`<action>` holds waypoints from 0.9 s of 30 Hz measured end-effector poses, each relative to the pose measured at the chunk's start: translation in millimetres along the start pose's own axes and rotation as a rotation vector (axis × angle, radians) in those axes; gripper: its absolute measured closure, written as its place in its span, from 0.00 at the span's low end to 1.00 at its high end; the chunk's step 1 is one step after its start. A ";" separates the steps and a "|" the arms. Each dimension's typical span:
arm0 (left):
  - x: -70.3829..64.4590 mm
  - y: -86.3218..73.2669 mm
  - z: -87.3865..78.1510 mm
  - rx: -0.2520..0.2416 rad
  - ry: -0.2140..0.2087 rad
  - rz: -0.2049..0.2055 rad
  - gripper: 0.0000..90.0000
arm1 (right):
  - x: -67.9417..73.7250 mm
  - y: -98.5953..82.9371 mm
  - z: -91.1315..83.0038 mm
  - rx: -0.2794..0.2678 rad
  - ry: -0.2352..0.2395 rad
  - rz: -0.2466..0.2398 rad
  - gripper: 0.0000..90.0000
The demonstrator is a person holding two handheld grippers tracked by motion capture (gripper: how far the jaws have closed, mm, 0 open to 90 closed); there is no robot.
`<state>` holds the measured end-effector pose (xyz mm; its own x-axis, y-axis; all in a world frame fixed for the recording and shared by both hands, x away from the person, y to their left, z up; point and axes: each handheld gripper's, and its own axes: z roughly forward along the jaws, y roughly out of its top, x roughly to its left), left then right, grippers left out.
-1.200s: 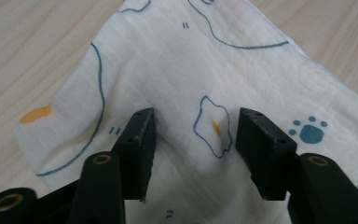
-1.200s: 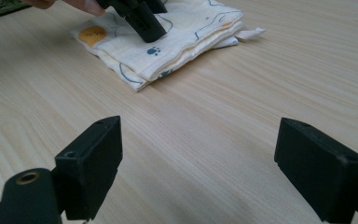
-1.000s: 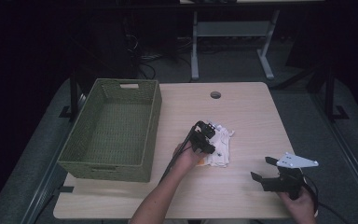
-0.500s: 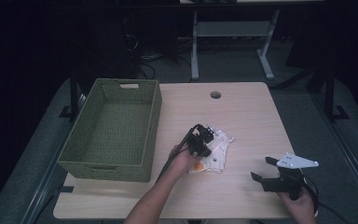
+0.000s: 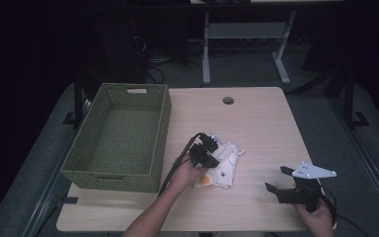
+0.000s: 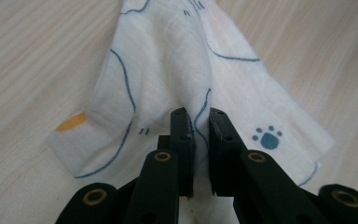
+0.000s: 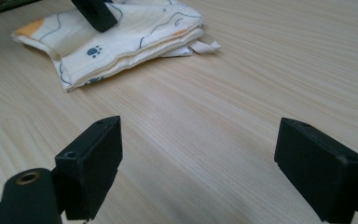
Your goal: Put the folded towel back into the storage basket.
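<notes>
We see a pale wooden table (image 5: 256, 123) from above, with a round grommet hole (image 5: 228, 100) near its far edge at about twelve o'clock; the left part of the tabletop, around nine o'clock, carries a green woven basket (image 5: 123, 170) with a cut-out handle in its far wall. Next in size we find a folded white cloth (image 5: 225, 168) lying near the middle of the table, just beside the basket's right wall, at about six o'clock from the grommet hole; in the left gripper view we make out thin blue lines, a blue paw print and an orange patch on it. We see the left gripper (image 5: 205, 152) over the cloth's left part, with a hand (image 5: 187, 173) behind it; in the left gripper view the left gripper's jaws stand nearly together, pinching a raised fold of the cloth between them. The right gripper (image 5: 282, 183) sits toward the near right corner, at about four o'clock from the cloth and well apart from it; its jaws are spread wide over bare wood, and in the right gripper view the cloth lies farther off at eleven o'clock.
</notes>
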<state>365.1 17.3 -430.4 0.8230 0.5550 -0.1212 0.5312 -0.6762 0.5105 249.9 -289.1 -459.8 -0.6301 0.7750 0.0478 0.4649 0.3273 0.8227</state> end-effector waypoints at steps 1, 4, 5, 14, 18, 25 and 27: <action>0.0 0.0 0.0 0.000 0.000 0.000 0.92 | 0.0 0.0 0.0 0.000 0.000 0.000 0.16; -0.3 0.1 -8.5 -0.027 -0.018 -0.007 0.92 | -0.6 -0.3 -0.2 0.000 -0.003 -0.006 0.16; 0.1 0.0 -12.3 -0.033 -0.024 -0.006 0.92 | -0.7 -0.4 -0.2 0.000 -0.005 -0.005 0.16; 5.3 -4.8 -37.1 -0.108 -0.060 -0.049 0.92 | -0.9 -1.3 -1.0 -0.001 -0.013 0.004 0.16; 6.3 -6.2 -44.2 -0.121 -0.064 -0.052 0.92 | -0.2 -1.4 0.3 0.003 -0.015 0.002 0.16; 7.5 -6.9 -58.1 -0.144 -0.076 -0.058 0.92 | 1.5 -1.3 1.4 0.006 -0.018 0.007 0.16; 8.3 -6.9 -60.5 -0.142 -0.075 -0.053 0.92 | 1.3 -1.3 1.4 0.006 -0.019 0.008 0.16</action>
<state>356.1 55.8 -383.5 0.8100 0.5468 -0.2119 0.5449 -0.5685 0.6164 249.4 -287.8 -461.5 -0.6146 0.7877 0.0432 0.4737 0.3247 0.8186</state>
